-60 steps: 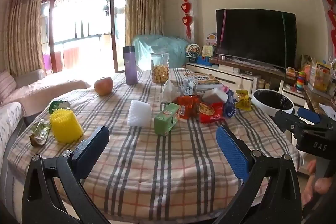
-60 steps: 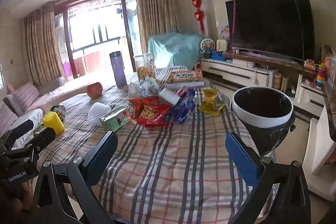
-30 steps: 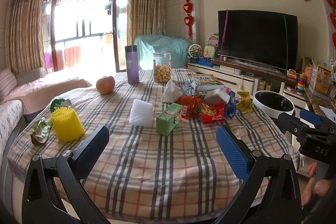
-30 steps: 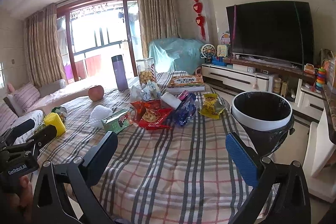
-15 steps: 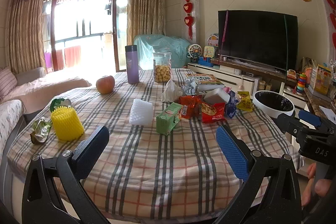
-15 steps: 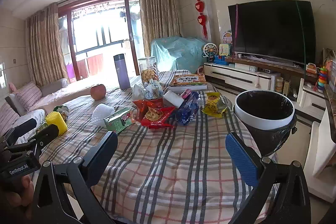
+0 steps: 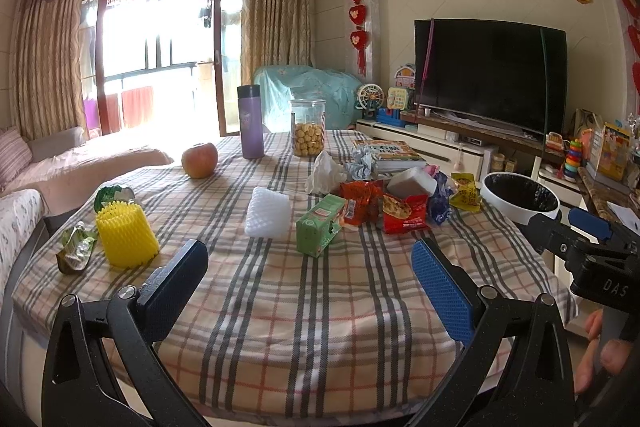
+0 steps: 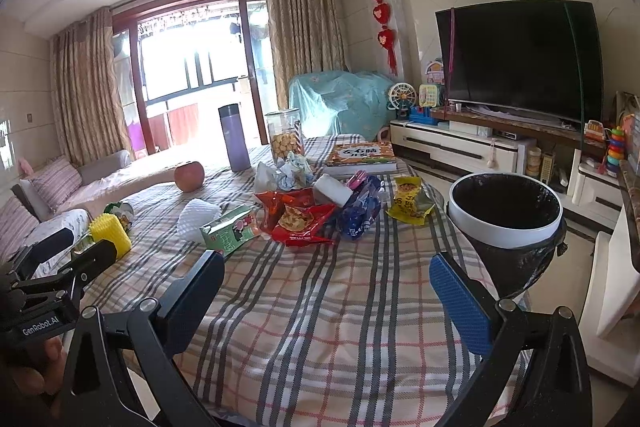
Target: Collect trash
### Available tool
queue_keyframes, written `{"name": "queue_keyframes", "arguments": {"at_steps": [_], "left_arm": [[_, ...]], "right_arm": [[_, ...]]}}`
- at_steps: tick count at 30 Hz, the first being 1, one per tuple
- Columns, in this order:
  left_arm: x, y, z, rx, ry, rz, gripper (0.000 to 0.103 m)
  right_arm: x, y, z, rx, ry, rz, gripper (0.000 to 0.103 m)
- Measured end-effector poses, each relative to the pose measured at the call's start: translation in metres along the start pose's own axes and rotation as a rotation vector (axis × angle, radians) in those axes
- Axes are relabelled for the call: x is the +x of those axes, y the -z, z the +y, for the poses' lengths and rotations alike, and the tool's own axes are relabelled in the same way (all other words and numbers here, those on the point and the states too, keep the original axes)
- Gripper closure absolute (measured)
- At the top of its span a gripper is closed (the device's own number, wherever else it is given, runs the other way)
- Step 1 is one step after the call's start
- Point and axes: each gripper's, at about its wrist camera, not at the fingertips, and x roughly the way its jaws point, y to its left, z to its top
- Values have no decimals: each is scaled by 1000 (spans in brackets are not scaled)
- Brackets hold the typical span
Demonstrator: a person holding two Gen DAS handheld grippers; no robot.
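Trash lies on the plaid tablecloth (image 7: 312, 303): red snack wrappers (image 7: 402, 213), a green carton (image 7: 320, 225), white foam net (image 7: 267, 213), yellow foam net (image 7: 125, 237), a yellow packet (image 7: 465, 193), crumpled tissue (image 7: 325, 171) and a foil wrapper (image 7: 74, 247). A white bin with a black liner (image 8: 505, 211) stands at the table's right edge. My left gripper (image 7: 308, 279) is open and empty above the near table edge. My right gripper (image 8: 326, 291) is open and empty, left of the bin. The wrappers (image 8: 302, 215) and carton (image 8: 230, 229) lie ahead of it.
An apple (image 7: 199, 155), purple flask (image 7: 250, 123), cookie jar (image 7: 307, 133) and a book (image 7: 390, 151) sit at the table's far side. A sofa (image 7: 24, 179) is on the left. A TV cabinet (image 8: 460, 147) and shelves (image 8: 600, 187) stand on the right.
Both grippers have drifted slightly back and up from the table. They stay open. Nothing on the table has moved.
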Motion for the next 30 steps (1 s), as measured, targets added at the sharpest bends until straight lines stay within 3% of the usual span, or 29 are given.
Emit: {"name": "queue_keyframes", "arguments": {"at_steps": [30], "left_arm": [[18,8,6,-1,-9,40,0]], "right_arm": [[10,3,1,8,-28,28,0]]}}
